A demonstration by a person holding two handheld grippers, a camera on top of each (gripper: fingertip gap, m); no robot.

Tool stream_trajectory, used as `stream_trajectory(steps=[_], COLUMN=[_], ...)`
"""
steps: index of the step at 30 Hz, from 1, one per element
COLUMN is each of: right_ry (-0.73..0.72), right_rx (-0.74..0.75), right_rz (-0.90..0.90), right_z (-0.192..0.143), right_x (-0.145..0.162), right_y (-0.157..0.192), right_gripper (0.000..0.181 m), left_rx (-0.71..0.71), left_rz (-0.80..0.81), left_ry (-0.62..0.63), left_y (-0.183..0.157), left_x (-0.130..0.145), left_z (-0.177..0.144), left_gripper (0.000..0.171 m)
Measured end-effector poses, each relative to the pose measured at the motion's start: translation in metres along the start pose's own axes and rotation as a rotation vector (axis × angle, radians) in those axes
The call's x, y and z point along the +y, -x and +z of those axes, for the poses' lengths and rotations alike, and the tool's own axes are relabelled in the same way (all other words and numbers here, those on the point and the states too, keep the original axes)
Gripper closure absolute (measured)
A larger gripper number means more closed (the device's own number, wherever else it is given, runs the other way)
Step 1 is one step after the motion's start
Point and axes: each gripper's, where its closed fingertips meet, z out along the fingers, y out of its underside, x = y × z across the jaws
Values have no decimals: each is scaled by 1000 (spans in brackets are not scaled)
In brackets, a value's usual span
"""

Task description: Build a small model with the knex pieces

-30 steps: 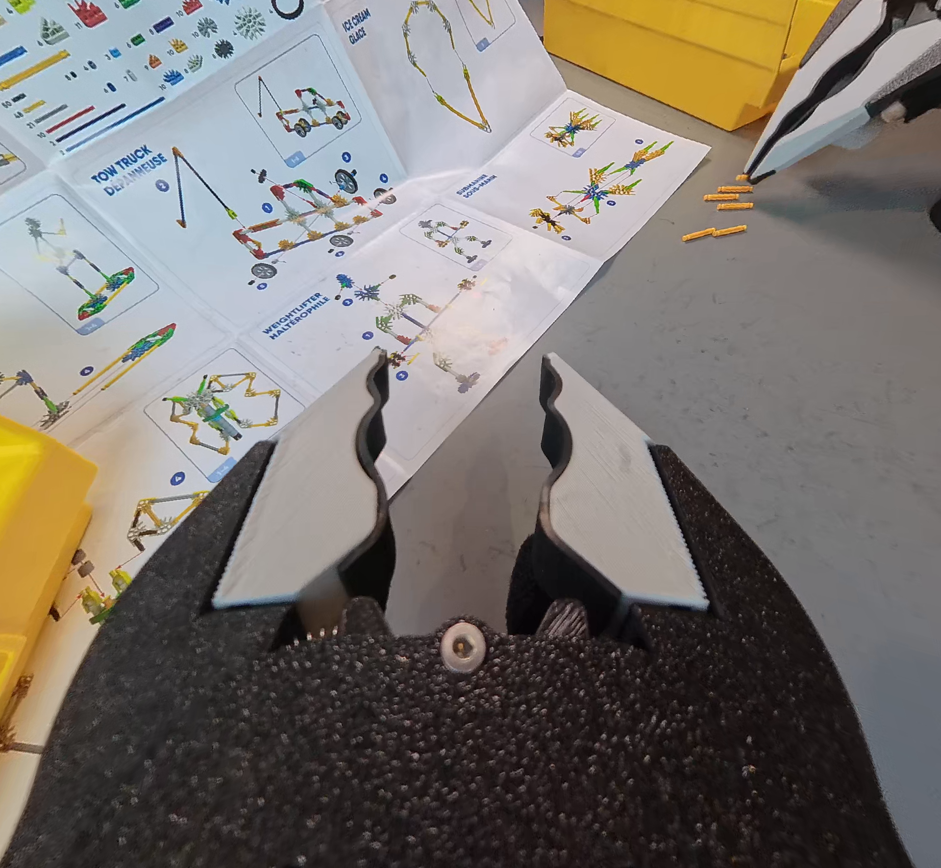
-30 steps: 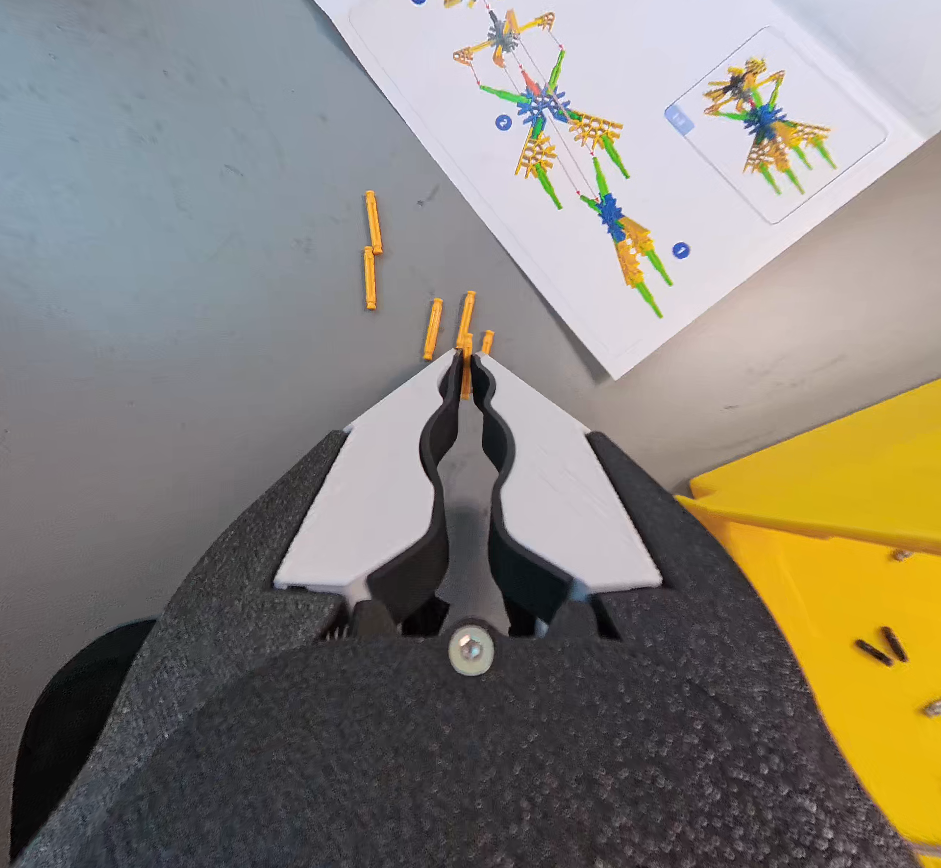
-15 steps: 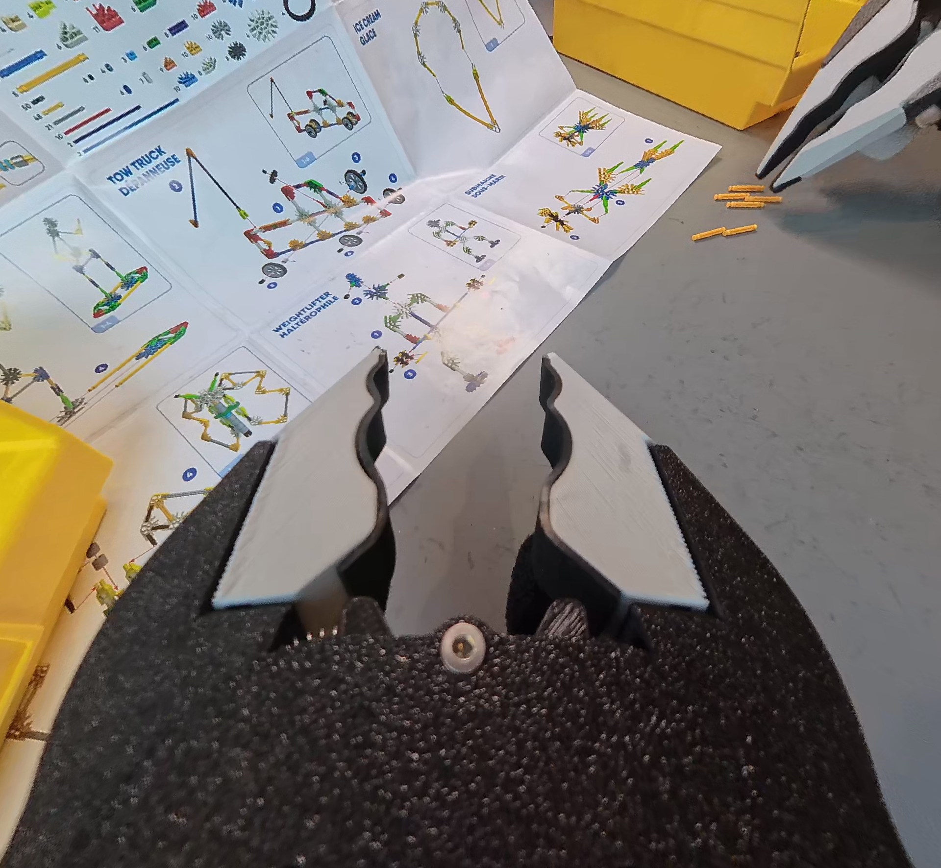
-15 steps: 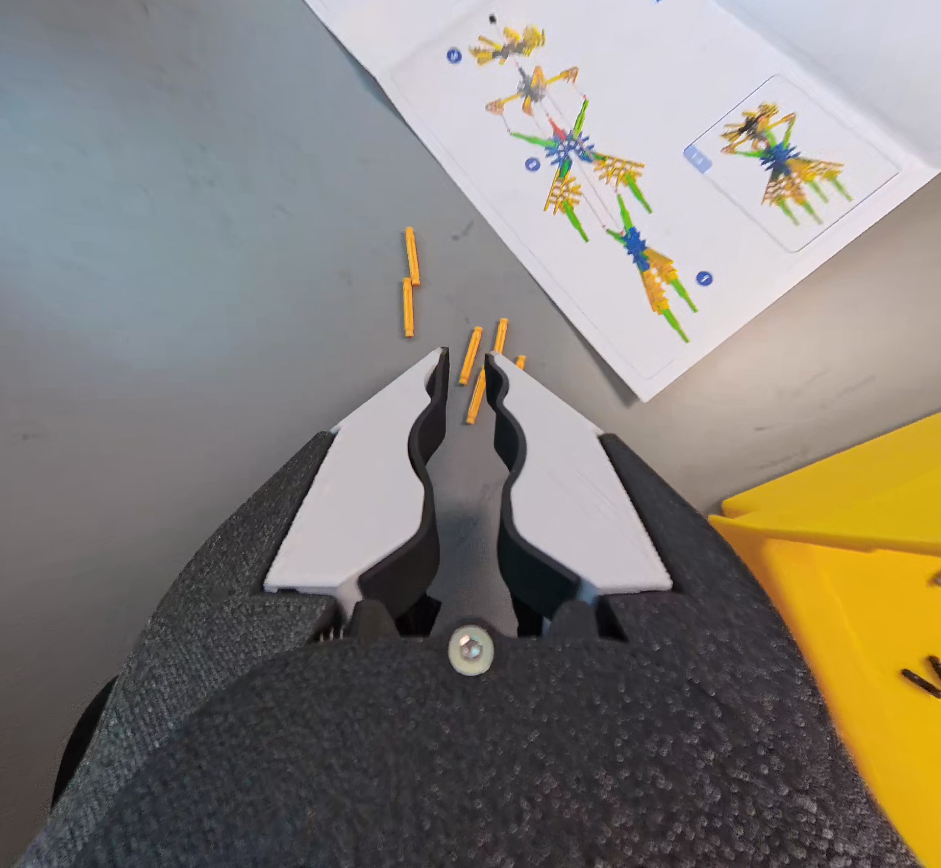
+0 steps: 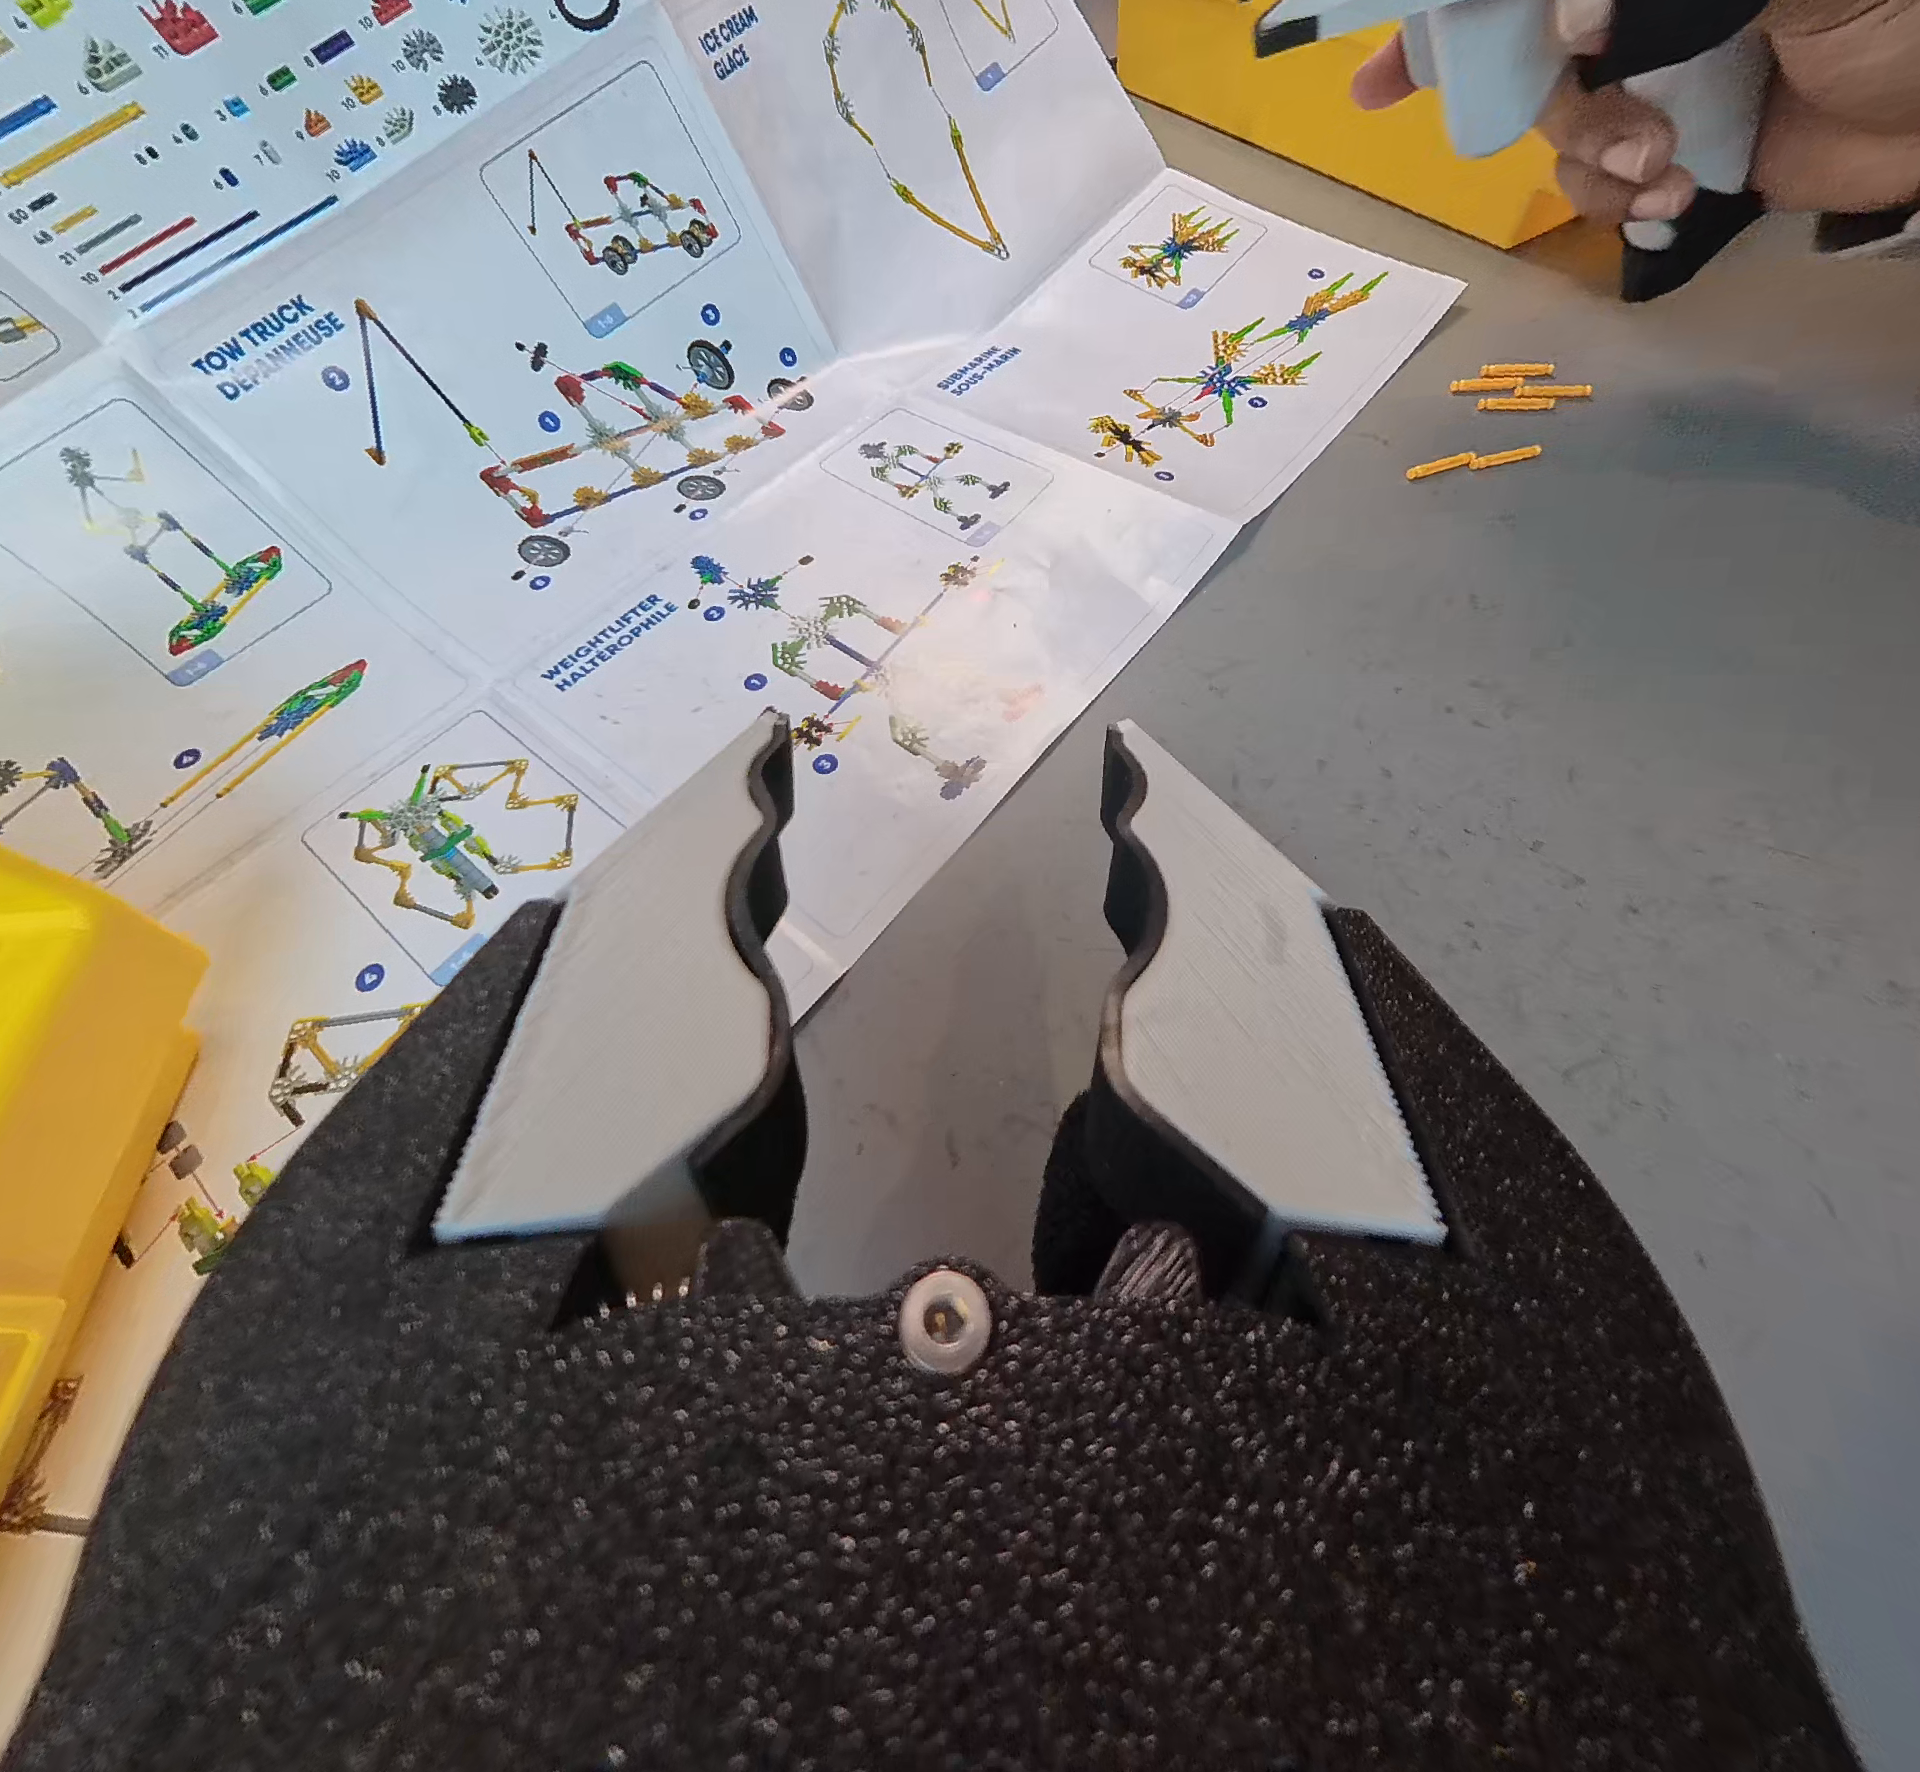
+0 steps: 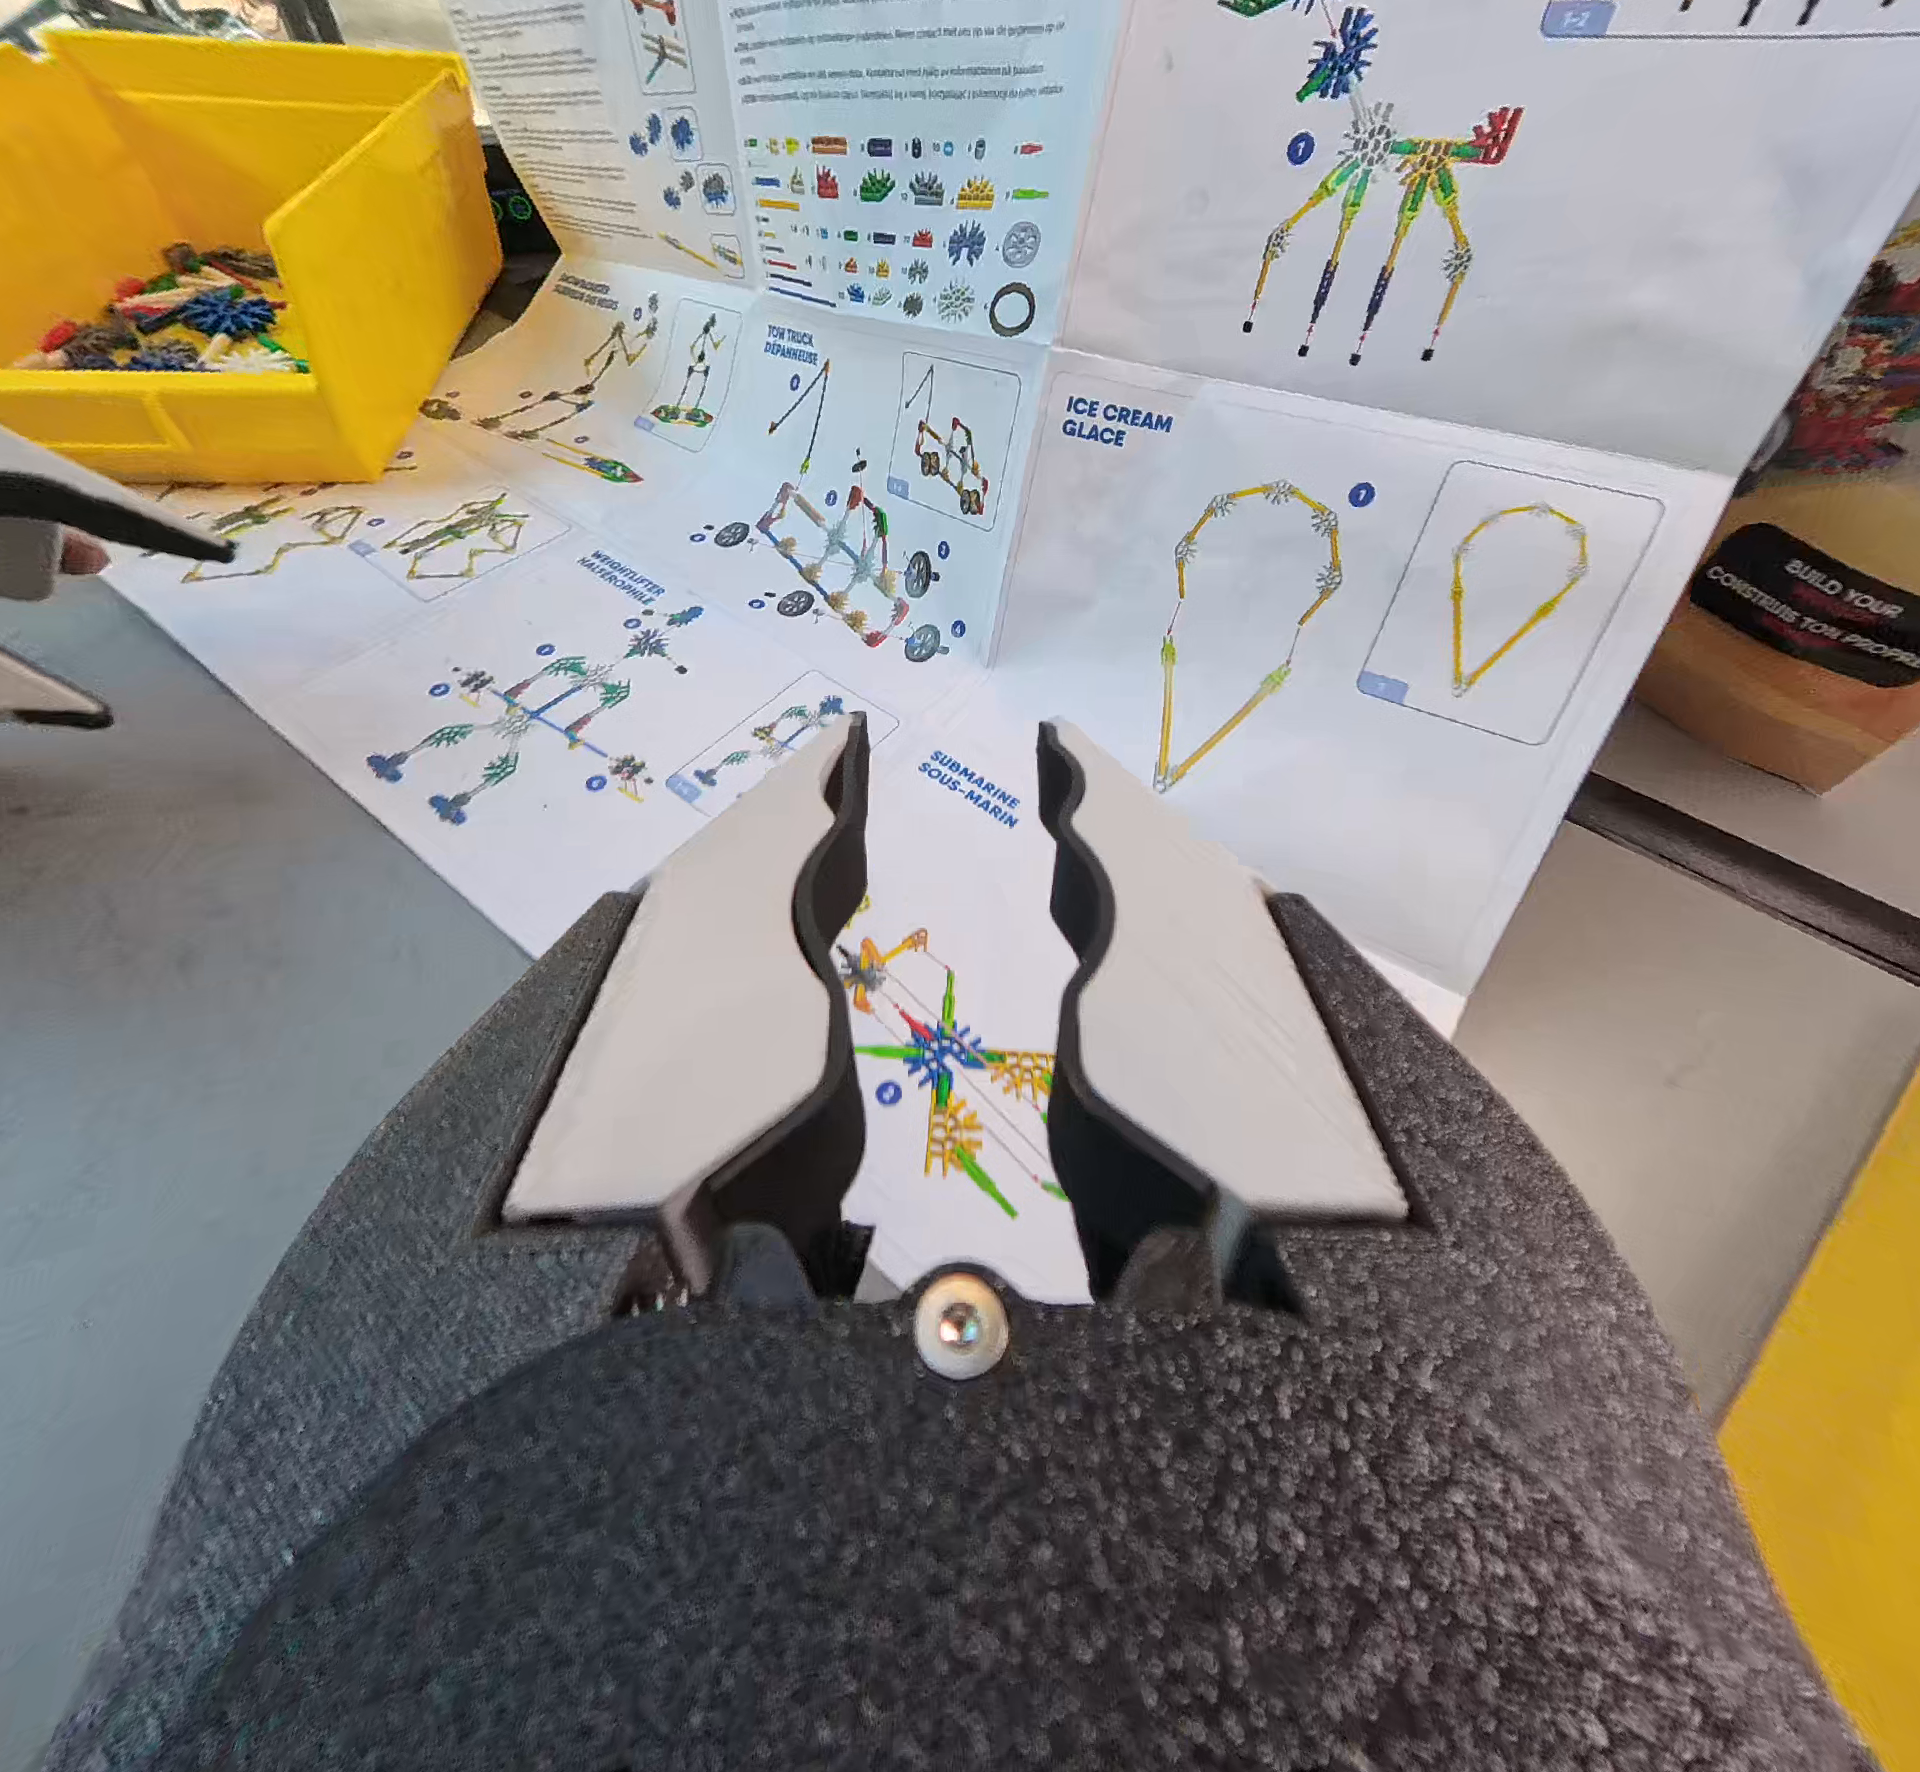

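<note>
While both claws, left claw (image 5: 940,735) and right claw (image 6: 951,735), gape empty, a printed instruction sheet (image 5: 644,268) covers the grey bench (image 5: 1558,787).

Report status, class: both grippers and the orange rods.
Left gripper open, empty, over instruction sheet edge. Right gripper open, empty, above the sheet. Orange rods loose on grey table, untouched.

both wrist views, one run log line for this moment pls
left gripper: open, empty, over instruction sheet edge | right gripper: open, empty, raised over sheet | orange rods: loose on table
</note>
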Motion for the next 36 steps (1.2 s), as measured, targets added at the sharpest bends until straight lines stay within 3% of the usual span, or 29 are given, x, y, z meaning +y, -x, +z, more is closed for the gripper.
stream_trajectory(steps=[7, 10, 18, 36], right_ry=[50, 73, 74, 8], right_rx=[142, 179, 175, 149], right_rz=[-135, -162, -112, -158], right_z=[75, 91, 98, 92], right_x=[3, 8, 6, -5], right_y=[-37, -61, -94, -94], right_gripper=[147, 149, 181, 180], left_rx=[3, -1, 17, 59], left_rz=[9, 2, -36, -43], left_ry=[-2, 10, 26, 14], left_y=[-2, 0, 2, -5], left_x=[-1, 3, 9, 7], left_z=[0, 2, 6, 4], left_gripper=[112, 112, 112, 111])
